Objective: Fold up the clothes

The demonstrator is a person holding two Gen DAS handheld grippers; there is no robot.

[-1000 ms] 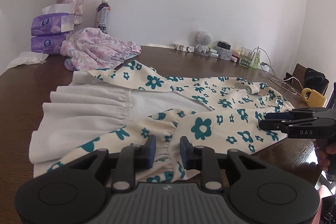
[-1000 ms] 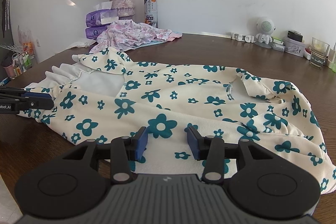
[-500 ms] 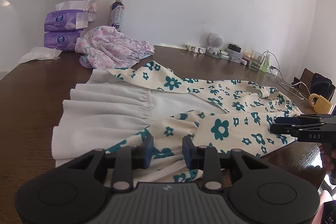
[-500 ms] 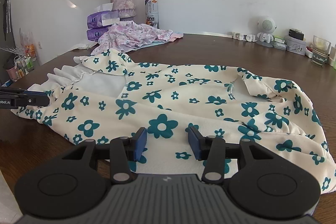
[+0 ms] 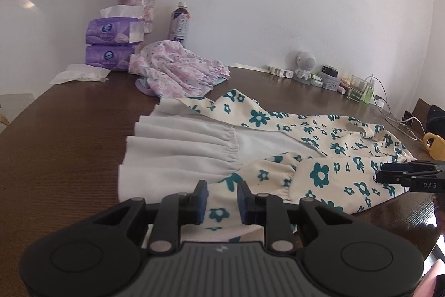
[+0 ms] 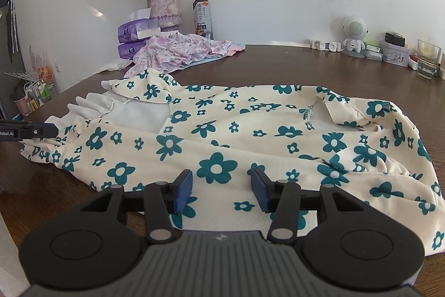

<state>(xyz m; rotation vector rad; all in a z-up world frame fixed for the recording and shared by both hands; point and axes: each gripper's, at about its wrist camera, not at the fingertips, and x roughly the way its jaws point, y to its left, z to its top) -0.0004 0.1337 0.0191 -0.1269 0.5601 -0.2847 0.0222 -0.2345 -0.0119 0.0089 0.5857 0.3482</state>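
Note:
A cream dress with teal flowers (image 5: pixel 319 146) (image 6: pixel 250 130) lies spread on the brown table, its white ruffled lining (image 5: pixel 180 149) turned up at the skirt end. My left gripper (image 5: pixel 222 199) is open just above the dress's near hem, with nothing between its fingers. My right gripper (image 6: pixel 221 191) is open wider over the dress's near edge, holding nothing. Each gripper shows at the edge of the other's view: the right gripper (image 5: pixel 403 176) beside the bodice end, the left gripper (image 6: pixel 27 130) by the skirt hem.
A crumpled pink floral garment (image 5: pixel 178 71) (image 6: pixel 180 49) lies behind the dress. Purple tissue packs (image 5: pixel 114 46), a vase of flowers (image 5: pixel 139 2) and a bottle (image 5: pixel 179 24) stand at the back. A glass (image 6: pixel 428 63), a small speaker figure (image 6: pixel 353 35), cables and a yellow mug (image 5: pixel 435 142) line the far edge.
The left gripper has drawn back and turned left, so the dress sits further right in its view. The right gripper has barely moved. Both stay open.

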